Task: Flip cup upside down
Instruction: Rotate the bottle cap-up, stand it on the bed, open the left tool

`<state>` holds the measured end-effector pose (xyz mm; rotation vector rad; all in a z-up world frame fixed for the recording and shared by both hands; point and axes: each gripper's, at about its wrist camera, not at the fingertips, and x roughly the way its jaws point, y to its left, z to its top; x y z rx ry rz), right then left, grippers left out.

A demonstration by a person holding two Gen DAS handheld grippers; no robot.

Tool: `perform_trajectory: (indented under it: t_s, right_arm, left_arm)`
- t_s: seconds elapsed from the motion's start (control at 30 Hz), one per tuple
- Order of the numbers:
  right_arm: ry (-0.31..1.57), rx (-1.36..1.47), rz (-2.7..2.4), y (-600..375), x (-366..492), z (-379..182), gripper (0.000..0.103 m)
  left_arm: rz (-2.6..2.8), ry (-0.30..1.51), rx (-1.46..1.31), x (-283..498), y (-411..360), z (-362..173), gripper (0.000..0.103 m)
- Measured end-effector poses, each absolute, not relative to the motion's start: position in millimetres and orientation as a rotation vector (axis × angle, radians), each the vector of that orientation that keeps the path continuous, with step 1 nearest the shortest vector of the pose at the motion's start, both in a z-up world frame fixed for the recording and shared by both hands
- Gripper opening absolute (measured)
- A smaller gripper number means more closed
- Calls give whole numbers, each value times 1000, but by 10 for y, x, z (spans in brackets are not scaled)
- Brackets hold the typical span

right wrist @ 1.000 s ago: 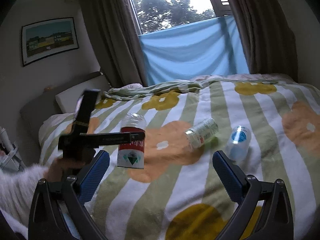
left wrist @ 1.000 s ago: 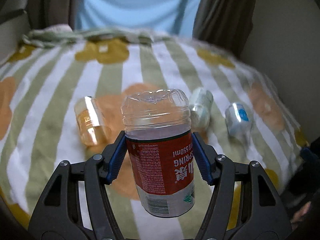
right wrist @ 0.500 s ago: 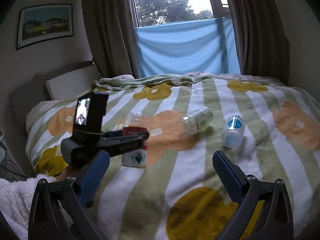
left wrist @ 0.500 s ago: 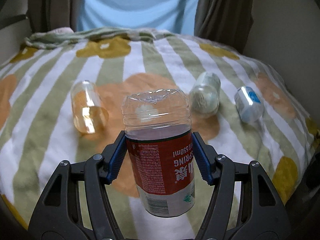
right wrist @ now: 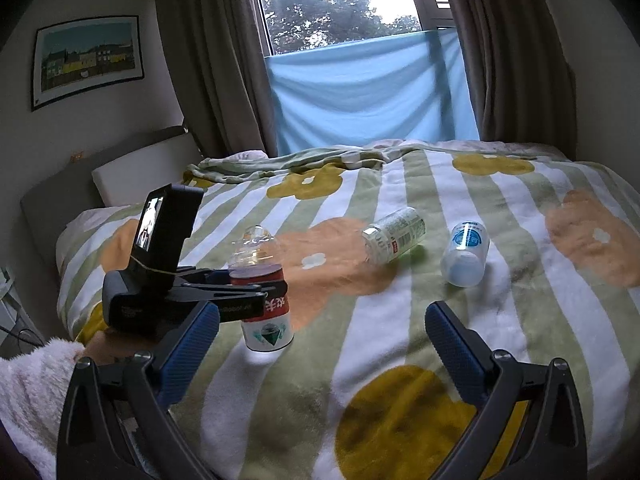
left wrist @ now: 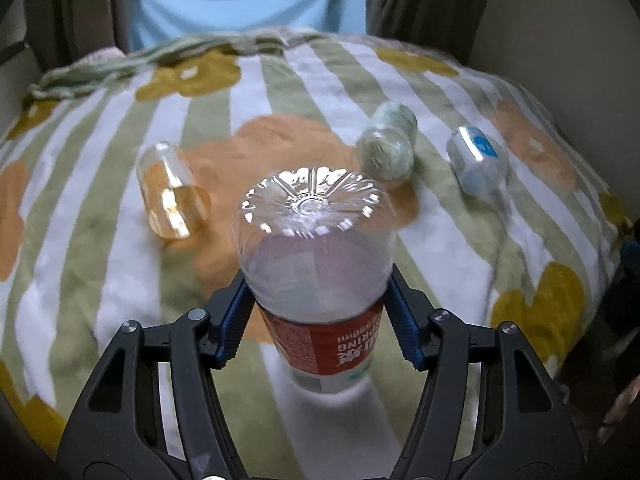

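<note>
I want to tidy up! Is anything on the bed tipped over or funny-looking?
Yes. Three cups lie on their sides on the blanket: an orange one, a greenish one and a blue-labelled one. The red-labelled cup in the left tongs is bottom-up.

Home bedroom, bed [right wrist: 440, 320] with flowered blanket, curtained window [right wrist: 340, 8], framed picture [right wrist: 86, 60]

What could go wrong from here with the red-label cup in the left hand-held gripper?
1. The red-label cup is being set upside down on soft bedding; it may tip once the left hand-held gripper opens.
2. The orange cup lies close by, so a toppled cup could knock it.
</note>
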<state>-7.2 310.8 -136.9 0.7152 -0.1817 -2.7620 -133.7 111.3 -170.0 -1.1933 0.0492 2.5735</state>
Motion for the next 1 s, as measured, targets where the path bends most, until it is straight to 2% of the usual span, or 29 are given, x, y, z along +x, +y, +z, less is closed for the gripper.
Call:
perform_trajectory:
  t_s: [0.3, 0.37, 0.4, 0.43, 1.0]
  right_arm:
    - [-188, 712, -2755, 3102, -60, -1367, 103]
    - [-188, 713, -2756, 3104, -62, -1368, 103]
    - [-189, 715, -2756, 3106, -63, -1368, 103]
    - [-191, 716, -2755, 3102, -67, -1365, 103]
    - [-174, 778, -2781, 2991, -143, -1316, 103]
  left_arm:
    - [2575, 109, -1208, -1290, 1156, -1750, 60]
    - [2594, 141, -1213, -1289, 1176, -1750, 77]
    - [2616, 164, -1217, -1289, 1183, -1746, 96]
    - [2636, 179, -1206, -1280, 1178, -1729, 103]
    - [2661, 194, -1145, -1010, 984, -1490, 103]
